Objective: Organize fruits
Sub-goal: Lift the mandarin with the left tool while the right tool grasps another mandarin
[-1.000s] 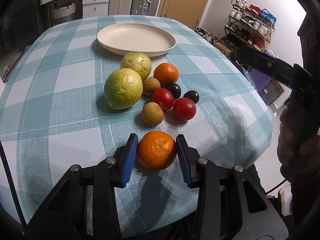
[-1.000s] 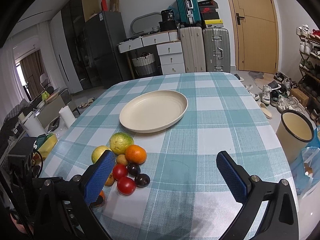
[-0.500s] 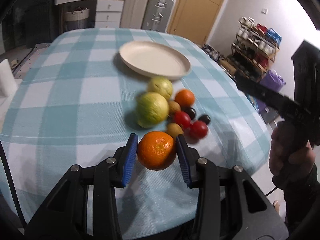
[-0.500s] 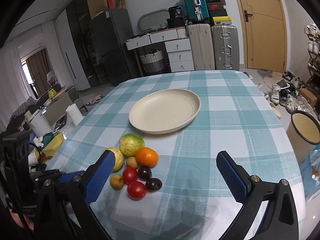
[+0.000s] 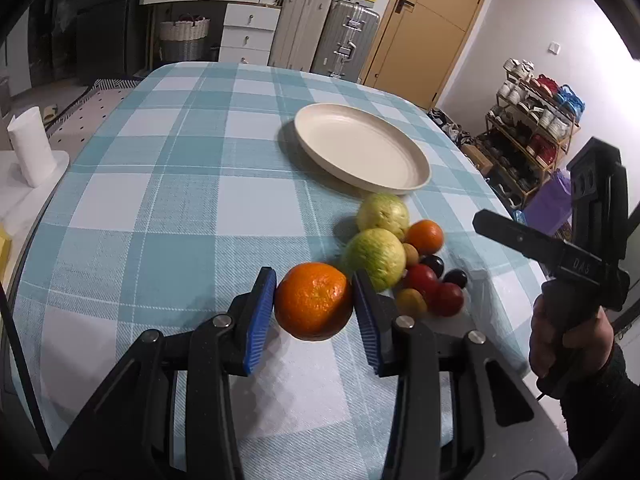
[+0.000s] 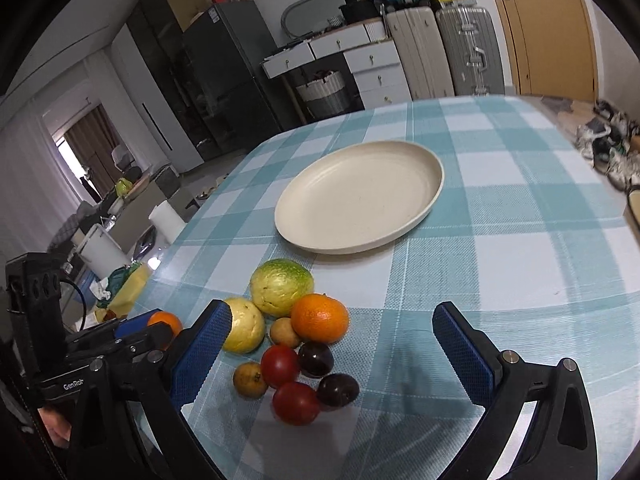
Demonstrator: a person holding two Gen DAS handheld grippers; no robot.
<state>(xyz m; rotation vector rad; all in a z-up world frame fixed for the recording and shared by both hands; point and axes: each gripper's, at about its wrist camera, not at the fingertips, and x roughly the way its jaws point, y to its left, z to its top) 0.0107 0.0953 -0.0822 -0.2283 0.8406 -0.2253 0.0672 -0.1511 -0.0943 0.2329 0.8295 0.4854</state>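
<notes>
Held fruit: we have an orange (image 5: 313,305) pinched between the blue pads of our left gripper (image 5: 314,312), carried clear of the checked tablecloth (image 5: 180,184), short of the plate.
Axis: the orange is near round, so we see no long axis; its dimpled stem end seems to face the camera, though we cannot be sure.
Left gripper: closed on the orange, both pads pressing its sides.
Right gripper (image 6: 332,344): wide open and empty, poised above the fruit cluster.
Cluster: two guavas (image 6: 281,287), a second orange (image 6: 319,319), red tomatoes (image 6: 296,403), dark plums (image 6: 338,390) and small brown fruits (image 6: 250,379), bunched together near the plate.
Plate (image 5: 416,160): cream, empty, beyond the cluster.
Doing it well: we judge the carry should pass over the guavas, lower the orange onto the plate's flat centre, and only then release, so it cannot roll.
</notes>
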